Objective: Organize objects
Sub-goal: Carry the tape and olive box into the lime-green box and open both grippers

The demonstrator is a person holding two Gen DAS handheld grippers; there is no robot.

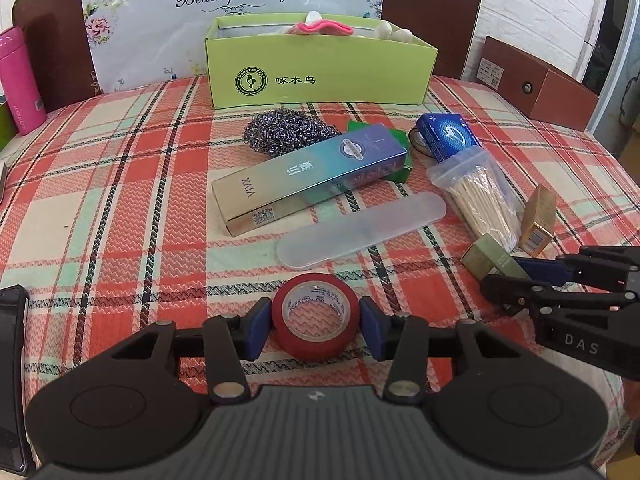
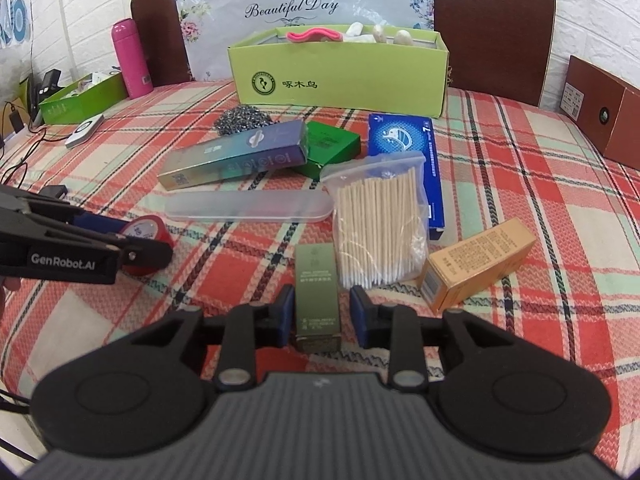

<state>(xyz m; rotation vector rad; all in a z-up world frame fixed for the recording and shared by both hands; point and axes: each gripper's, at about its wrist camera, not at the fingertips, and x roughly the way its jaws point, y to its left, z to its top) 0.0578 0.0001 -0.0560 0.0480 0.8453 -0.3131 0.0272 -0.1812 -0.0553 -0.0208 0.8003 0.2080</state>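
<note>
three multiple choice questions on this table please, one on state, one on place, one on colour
1. How is the top of the light green cardboard box?
A taped shut
B lidded
C open

2. Where is the red tape roll?
A inside that box
B between the left gripper's jaws
C on a chair

3. What colour is the tall flask?
A pink
B blue
C white

Answers:
C, items show above its rim.
B, the blue pads flank the roll.
A, its body is pink all over.

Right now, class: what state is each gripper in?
Left gripper: closed on the red tape roll.
Right gripper: open, small green box between its jaws, not clamped.
</note>
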